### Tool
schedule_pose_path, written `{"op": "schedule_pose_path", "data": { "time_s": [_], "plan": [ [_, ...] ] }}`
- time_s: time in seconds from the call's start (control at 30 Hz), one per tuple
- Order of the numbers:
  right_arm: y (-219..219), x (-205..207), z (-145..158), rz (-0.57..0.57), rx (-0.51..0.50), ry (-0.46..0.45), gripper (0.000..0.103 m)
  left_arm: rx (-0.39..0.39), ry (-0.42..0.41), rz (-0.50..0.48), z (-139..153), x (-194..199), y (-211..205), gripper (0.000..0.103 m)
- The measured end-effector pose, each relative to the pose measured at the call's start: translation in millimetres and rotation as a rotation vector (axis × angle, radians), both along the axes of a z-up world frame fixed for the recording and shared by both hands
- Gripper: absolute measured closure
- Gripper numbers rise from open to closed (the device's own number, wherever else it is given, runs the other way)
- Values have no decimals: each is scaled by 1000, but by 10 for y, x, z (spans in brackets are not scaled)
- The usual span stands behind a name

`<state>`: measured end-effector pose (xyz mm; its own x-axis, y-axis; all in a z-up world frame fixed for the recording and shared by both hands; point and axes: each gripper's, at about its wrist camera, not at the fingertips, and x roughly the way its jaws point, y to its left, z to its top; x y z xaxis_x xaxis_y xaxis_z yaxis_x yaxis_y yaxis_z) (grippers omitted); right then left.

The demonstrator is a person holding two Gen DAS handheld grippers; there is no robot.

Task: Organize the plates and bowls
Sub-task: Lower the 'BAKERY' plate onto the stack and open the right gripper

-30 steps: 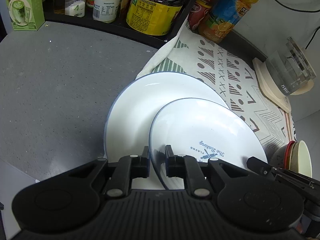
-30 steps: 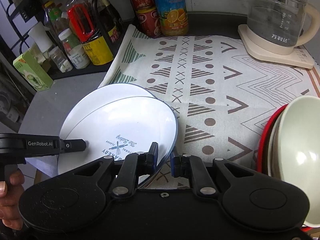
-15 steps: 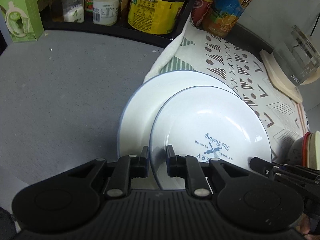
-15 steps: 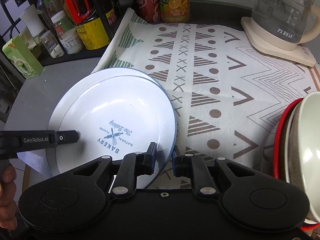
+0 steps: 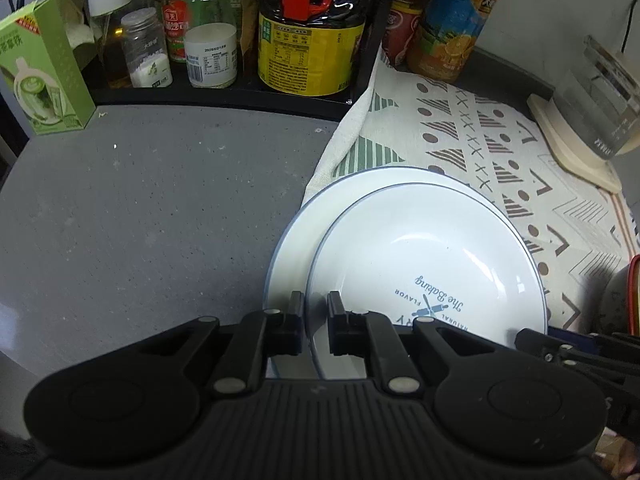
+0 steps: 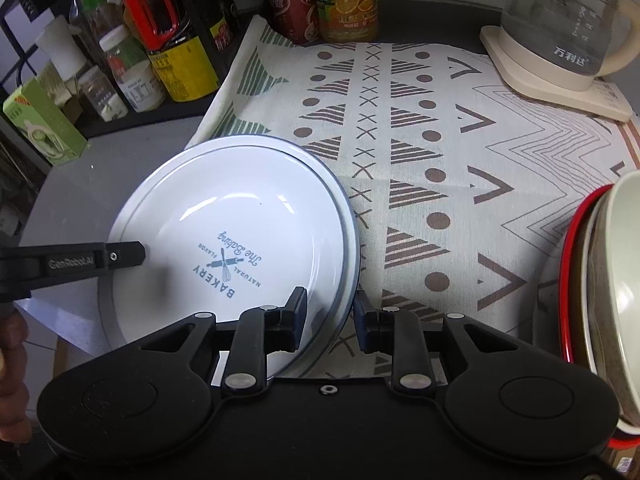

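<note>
Both wrist views look down closely, sharing the plates (image 5: pixel 424 264).

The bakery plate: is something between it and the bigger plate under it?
Nothing visible. The bakery plate sits on the larger plate, both grippers' fingers straddling its rim: left gripper, right gripper.

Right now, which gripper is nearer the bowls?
Right. The right gripper straddles the top plate's rim beside the bowls. The left gripper clamps the opposite rim, with the plate between it and them.
</note>
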<state>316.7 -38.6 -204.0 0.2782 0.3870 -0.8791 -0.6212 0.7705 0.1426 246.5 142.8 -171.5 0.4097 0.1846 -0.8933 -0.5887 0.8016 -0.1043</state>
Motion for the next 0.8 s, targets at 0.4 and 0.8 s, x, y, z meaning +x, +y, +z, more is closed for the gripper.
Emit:
{"op": "schedule_pose_path", "data": {
  "time_s": [0.4,0.8],
  "plan": [
    [-306,-15,323,-93,155,-31,54,12,15,-48,201,27,-169,71],
    [-922,-124,716,-237,298,-138,24,57,-89,-120,653,10,-599,28]
  ]
}}
